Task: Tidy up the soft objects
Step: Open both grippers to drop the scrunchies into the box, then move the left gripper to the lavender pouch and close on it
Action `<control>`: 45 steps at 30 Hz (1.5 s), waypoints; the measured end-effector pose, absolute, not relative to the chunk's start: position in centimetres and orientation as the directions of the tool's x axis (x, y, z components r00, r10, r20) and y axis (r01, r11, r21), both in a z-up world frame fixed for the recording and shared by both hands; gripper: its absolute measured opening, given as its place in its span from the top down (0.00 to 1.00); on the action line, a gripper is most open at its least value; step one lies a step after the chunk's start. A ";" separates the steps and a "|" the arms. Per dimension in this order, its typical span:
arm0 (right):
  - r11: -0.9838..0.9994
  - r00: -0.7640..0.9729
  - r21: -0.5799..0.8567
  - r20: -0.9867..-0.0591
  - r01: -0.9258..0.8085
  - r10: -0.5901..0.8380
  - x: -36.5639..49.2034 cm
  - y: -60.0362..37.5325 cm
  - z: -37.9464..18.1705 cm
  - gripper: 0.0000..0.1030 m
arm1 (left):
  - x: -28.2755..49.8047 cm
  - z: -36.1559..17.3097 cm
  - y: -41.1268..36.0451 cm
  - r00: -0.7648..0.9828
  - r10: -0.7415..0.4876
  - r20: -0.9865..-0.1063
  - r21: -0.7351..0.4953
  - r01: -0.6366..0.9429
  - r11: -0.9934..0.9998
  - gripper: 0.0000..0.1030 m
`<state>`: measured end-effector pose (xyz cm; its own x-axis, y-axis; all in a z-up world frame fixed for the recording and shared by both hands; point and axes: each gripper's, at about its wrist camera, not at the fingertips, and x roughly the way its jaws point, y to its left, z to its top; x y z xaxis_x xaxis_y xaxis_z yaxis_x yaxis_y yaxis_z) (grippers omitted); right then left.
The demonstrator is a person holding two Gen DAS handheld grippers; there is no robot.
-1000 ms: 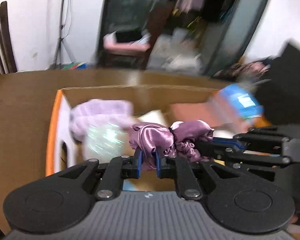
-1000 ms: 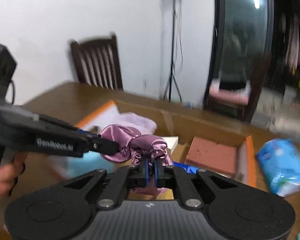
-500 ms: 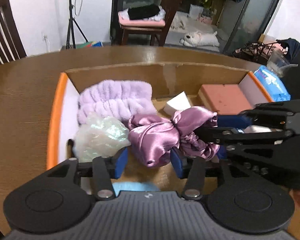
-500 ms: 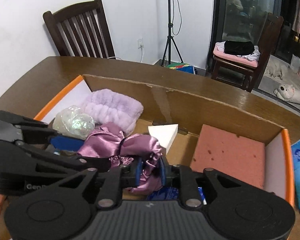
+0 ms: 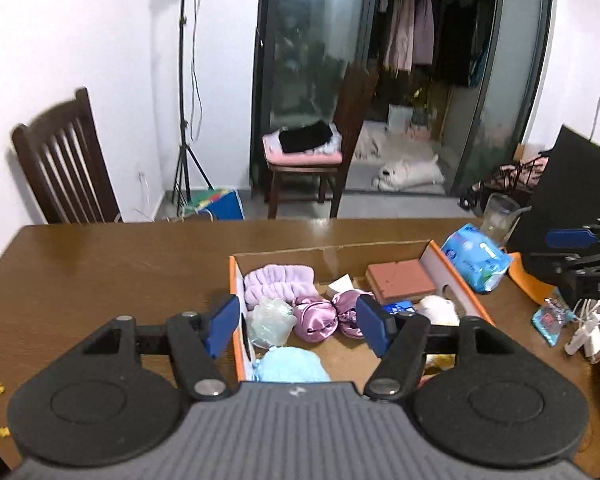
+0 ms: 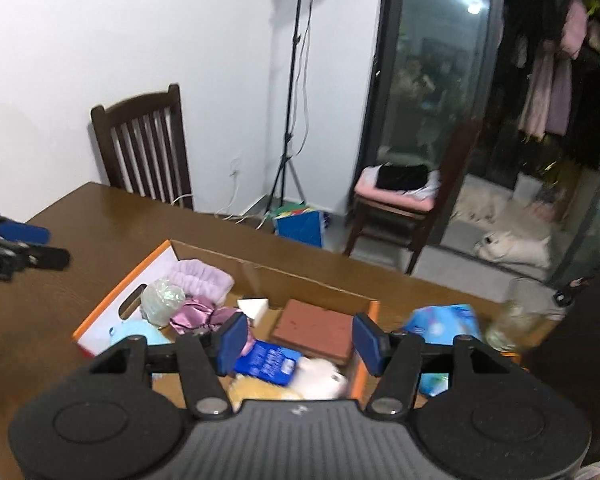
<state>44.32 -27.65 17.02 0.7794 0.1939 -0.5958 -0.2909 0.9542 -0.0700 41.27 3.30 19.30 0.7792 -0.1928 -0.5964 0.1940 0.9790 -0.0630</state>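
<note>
The purple satin scrunchie (image 5: pixel 324 316) (image 6: pixel 196 316) lies loose in the orange-edged cardboard box (image 5: pixel 236 280) (image 6: pixel 120 292), between a clear crinkled bag (image 5: pixel 270 318) and a white wedge sponge (image 5: pixel 340 284). A lilac fluffy headband (image 5: pixel 276 284) (image 6: pixel 202 278) sits at the box's far left. My left gripper (image 5: pixel 298 326) hovers well above the box, jaws opening, nothing between them. My right gripper (image 6: pixel 302 340) is just as high, jaws opening and empty. Its fingers (image 5: pixel 572 239) show at the right edge of the left wrist view.
The box also holds a brick-red sponge (image 5: pixel 400 278), a light blue soft piece (image 5: pixel 290 366), a white plush (image 5: pixel 438 310) and a blue pack (image 6: pixel 268 360). A blue tissue pack (image 5: pixel 476 260) and a glass (image 5: pixel 498 216) stand right of it. Chairs stand behind the brown table (image 5: pixel 120 264).
Both grippers let go of the purple scrunchie, opened wide, and rose back away from the box. The scrunchie now rests inside the box.
</note>
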 end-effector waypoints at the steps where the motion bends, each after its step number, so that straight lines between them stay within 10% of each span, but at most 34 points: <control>1: 0.956 0.785 -0.066 -0.589 -0.287 0.195 43.2 -28.1 17.6 0.44 | 40.3 19.7 3.2 0.788 -0.187 -0.587 -0.056 0.190 0.980 0.35; 12: 0.946 0.838 -0.039 -0.478 -0.320 0.264 30.4 -29.0 17.3 0.39 | 25.8 17.6 3.2 0.895 -0.179 -0.409 -0.014 0.190 0.982 0.19; 21: 0.934 0.896 -0.014 -0.289 -0.356 0.337 15.3 -29.3 6.7 0.24 | 10.5 7.3 4.2 0.971 -0.100 -0.216 -0.029 0.096 0.995 0.03; 38: 0.955 0.853 0.105 -0.431 -0.276 0.294 14.0 -25.9 -3.7 0.19 | 12.8 0.1 7.0 0.916 -0.083 -0.392 -0.137 0.031 0.990 0.03; 45: 0.938 0.819 0.124 -0.460 -0.324 0.344 21.3 -21.5 -3.4 0.21 | 22.2 0.8 6.1 0.888 -0.179 -0.423 -0.169 0.117 0.979 0.26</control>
